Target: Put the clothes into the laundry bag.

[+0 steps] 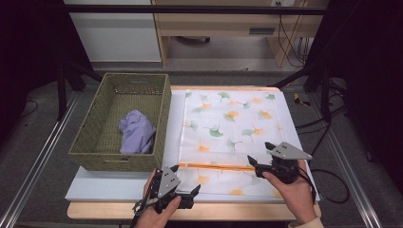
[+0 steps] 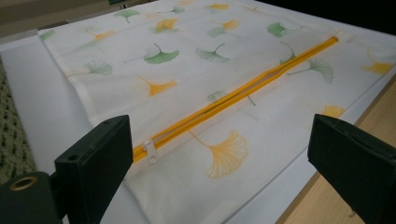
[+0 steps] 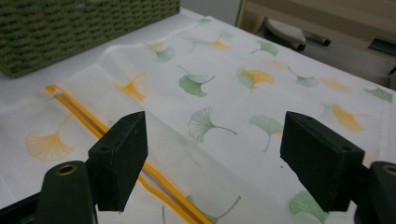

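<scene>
Lying flat on the white table, the leaf-printed bag has its orange zipper running across the near end, and both tongs hang just above that end. The left gripper sits at the bag's near left corner with its jaws spread wide and nothing between them; in its own view the small white pull lies just ahead of the left jaw, at the zipper's end. The right gripper hovers over the zipper's far end, jaws also apart and empty.

The bag looks like thin, light cloth (limp, I'd guess, and quick to bunch or slide on the smooth top). So 1 gripper would do well to pinch the fabric beside the zipper and hold it taut while the other takes the pull, which is small and flat and likely to slip from broad pads. A shallow, careful nip seems wisest.

To the left stands a green basket holding a crumpled purple cloth, well apart from both grippers.
</scene>
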The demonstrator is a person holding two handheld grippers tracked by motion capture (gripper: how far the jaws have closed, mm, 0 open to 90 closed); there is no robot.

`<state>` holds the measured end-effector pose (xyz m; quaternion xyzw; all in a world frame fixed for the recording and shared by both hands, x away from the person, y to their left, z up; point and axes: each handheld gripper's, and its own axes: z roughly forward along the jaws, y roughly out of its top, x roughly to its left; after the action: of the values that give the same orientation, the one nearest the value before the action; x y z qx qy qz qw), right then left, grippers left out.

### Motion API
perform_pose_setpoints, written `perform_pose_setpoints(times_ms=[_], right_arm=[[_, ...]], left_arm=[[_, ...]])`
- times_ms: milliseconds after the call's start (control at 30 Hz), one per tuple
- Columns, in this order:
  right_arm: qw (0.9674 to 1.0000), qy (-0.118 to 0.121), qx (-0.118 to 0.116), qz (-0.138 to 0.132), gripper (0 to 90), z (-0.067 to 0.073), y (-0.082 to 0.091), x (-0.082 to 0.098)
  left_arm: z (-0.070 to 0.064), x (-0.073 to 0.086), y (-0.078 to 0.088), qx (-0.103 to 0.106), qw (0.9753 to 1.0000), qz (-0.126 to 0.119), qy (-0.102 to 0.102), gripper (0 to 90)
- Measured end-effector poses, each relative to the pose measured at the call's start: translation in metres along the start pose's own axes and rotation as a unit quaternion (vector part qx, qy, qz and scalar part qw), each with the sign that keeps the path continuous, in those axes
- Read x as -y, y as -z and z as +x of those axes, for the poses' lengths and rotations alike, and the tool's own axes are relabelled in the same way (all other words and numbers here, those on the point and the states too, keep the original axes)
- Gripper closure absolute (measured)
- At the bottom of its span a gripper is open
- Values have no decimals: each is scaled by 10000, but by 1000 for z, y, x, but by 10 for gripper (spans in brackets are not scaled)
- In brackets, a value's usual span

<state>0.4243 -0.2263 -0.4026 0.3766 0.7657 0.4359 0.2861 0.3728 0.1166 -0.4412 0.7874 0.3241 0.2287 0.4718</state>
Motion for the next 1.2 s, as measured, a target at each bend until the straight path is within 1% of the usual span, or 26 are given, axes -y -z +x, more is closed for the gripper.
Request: perform_pose_setpoints(times_ms=[67,100,133,167,200,233,267,300,333,367,400,433,467,500,533,567,600,667,700,833,900,967,1100,1200], right_arm=[[9997,150,-28,210,237,0,-13,-1],[9994,175,-26,305,241,1,-18,-1],[9992,150,-60,371,238,1,-23,0],[9991,155,-148,365,237,1,-27,1],[9986,201,-276,410,235,3,-32,3],[9976,235,-363,532,234,4,-37,3],[9972,269,-393,583,262,6,-40,3],[9965,308,-475,609,328,7,-42,3],[9956,348,-575,652,363,7,-45,3],[9952,367,-598,685,374,7,-47,2],[9950,345,-656,664,447,7,-47,3],[9948,272,-771,607,493,6,-47,4],[9943,231,-850,596,512,5,-46,5],[9939,232,-900,598,564,6,-46,7],[9938,253,-914,586,604,7,-45,10],[9935,277,-917,621,623,8,-45,13],[9924,362,-933,710,650,10,-47,16],[9906,608,-858,876,694,13,-52,21],[9897,647,-849,958,709,14,-55,24],[9876,775,-827,1086,714,18,-65,27],[9870,838,-818,1099,713,19,-68,27],[9864,850,-807,1156,705,20,-71,27],[9840,920,-846,1271,661,20,-77,30],[9835,862,-902,1307,612,19,-79,32]], left_arm=[[0,2,-1,45,10000,6,80,67],[0,3,-2,67,9999,0,117,67],[-1,4,-3,83,9999,9,139,67],[-1,3,-3,104,9999,47,117,67],[-3,3,-2,79,9999,30,80,67],[-4,2,-1,24,10000,3,3,67],[-5,1,1,20,10000,-16,-10,67],[-5,1,2,46,10000,-65,56,67],[-6,2,3,67,9999,-82,99,67],[-7,3,3,70,9999,-54,68,67],[-7,4,3,42,10000,-33,11,68],[-6,4,3,5,10000,-41,-37,67],[-5,4,1,-5,10000,-44,-62,72],[-4,4,0,31,10000,-24,-66,78],[-3,4,-1,46,10000,-8,-58,78],[-2,4,-2,55,10000,-10,-14,79],[-2,5,-2,61,10000,-19,13,83],[-1,5,-2,58,10000,-9,40,85],[-2,5,-1,44,10000,-6,40,85],[-2,5,-1,52,10000,21,-24,85],[-2,6,-2,64,10000,42,0,84],[-1,6,-3,56,10000,62,15,84],[-2,6,-3,33,10000,78,15,84],[-2,7,-4,34,9999,106,-2,84]])
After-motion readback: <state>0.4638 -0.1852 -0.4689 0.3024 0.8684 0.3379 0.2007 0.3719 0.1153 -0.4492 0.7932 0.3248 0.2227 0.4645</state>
